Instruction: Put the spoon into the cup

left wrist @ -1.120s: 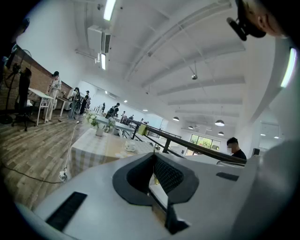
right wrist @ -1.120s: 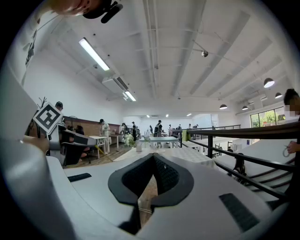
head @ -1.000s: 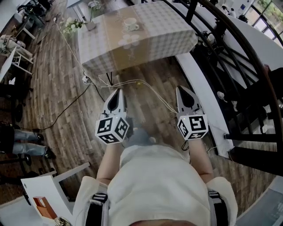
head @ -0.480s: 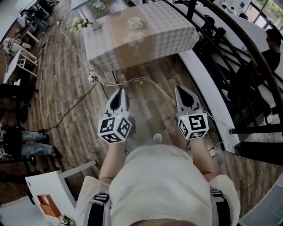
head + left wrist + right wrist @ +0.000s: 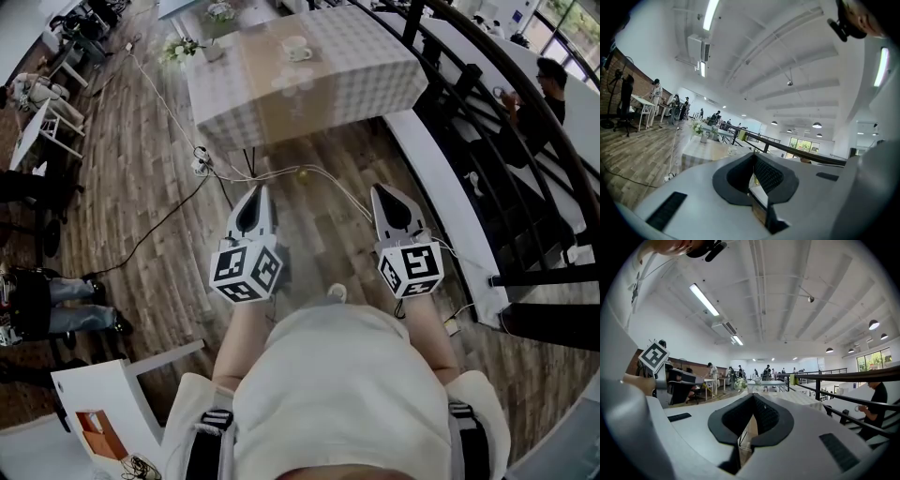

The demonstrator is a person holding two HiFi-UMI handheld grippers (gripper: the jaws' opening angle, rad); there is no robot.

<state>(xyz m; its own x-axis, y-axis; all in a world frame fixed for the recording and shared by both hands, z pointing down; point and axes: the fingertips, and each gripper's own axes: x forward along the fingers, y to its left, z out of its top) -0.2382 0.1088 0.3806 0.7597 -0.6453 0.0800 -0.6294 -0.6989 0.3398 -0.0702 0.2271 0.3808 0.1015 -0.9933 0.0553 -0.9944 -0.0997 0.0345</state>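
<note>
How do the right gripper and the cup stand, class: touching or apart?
Apart. The head view shows the right gripper over the wooden floor, while the cup sits on the checked table ahead, open floor between them.

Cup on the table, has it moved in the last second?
No. The cup sits at the same spot on the tan table runner, near its far end.

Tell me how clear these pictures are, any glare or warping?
Head view: sharp, but fisheye bows the railing; the cup is tiny. Left gripper view: the ceiling light blows out white. Right gripper view: black rounded corners, lamp glare mild.
</note>
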